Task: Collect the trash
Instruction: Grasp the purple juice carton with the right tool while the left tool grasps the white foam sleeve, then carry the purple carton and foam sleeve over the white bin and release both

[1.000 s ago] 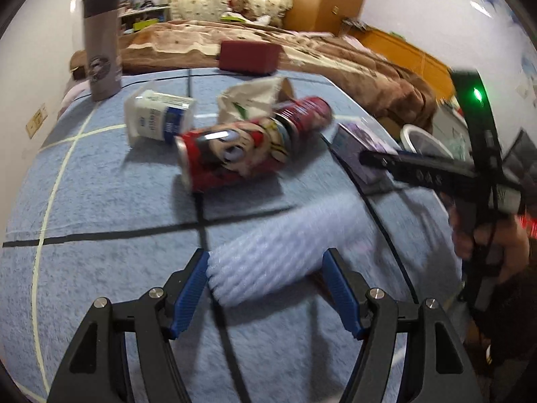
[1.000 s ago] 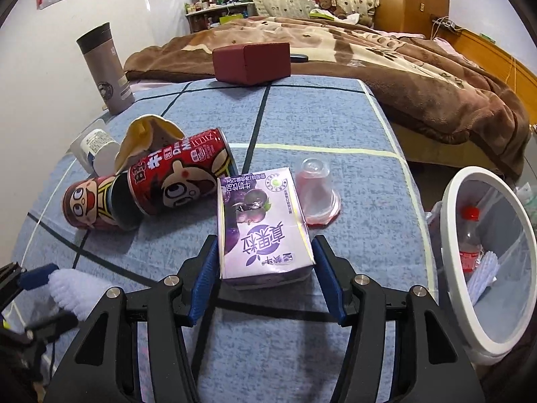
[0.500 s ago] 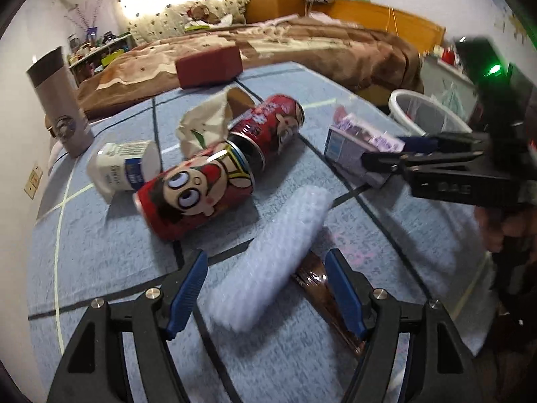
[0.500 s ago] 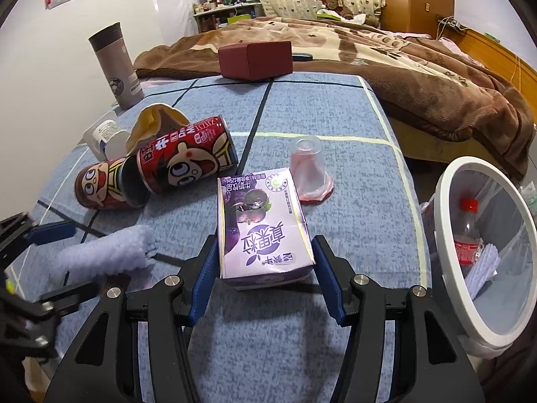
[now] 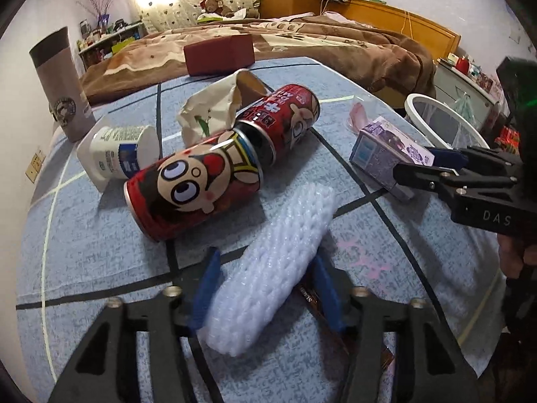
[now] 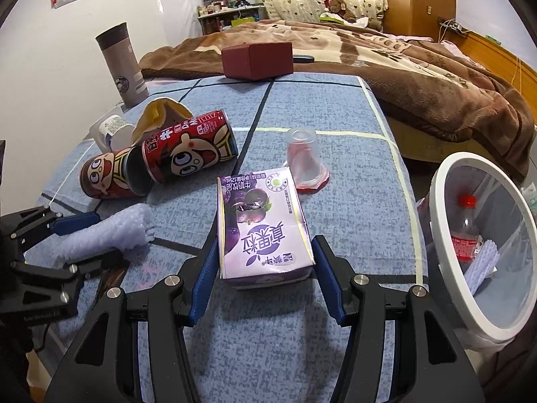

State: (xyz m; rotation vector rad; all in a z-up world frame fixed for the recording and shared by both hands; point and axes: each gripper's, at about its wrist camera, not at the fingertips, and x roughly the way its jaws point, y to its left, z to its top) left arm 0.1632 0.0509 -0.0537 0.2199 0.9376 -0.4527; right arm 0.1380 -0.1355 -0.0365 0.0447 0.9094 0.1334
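Note:
My left gripper (image 5: 265,288) is shut on a white bubble-wrap roll (image 5: 278,262), which also shows in the right wrist view (image 6: 104,231). My right gripper (image 6: 265,278) is shut on a purple drink carton (image 6: 261,228), seen from the side in the left wrist view (image 5: 386,154). Two red cartoon cans (image 5: 198,191) (image 5: 285,117), a white yogurt cup (image 5: 120,154), a crumpled paper bag (image 5: 214,107) and a clear plastic cup (image 6: 303,161) lie on the blue tablecloth (image 6: 335,107).
A white-rimmed bin (image 6: 483,245) with a plastic bottle inside stands right of the table. A grey tumbler (image 6: 122,63) and a dark red box (image 6: 258,60) stand at the table's far side. A brown wrapper (image 5: 322,309) lies under the roll. A bed lies beyond.
The left gripper has closed onto the bubble-wrap roll and swung its view rightward. The right gripper stays around the purple carton, shifted slightly.

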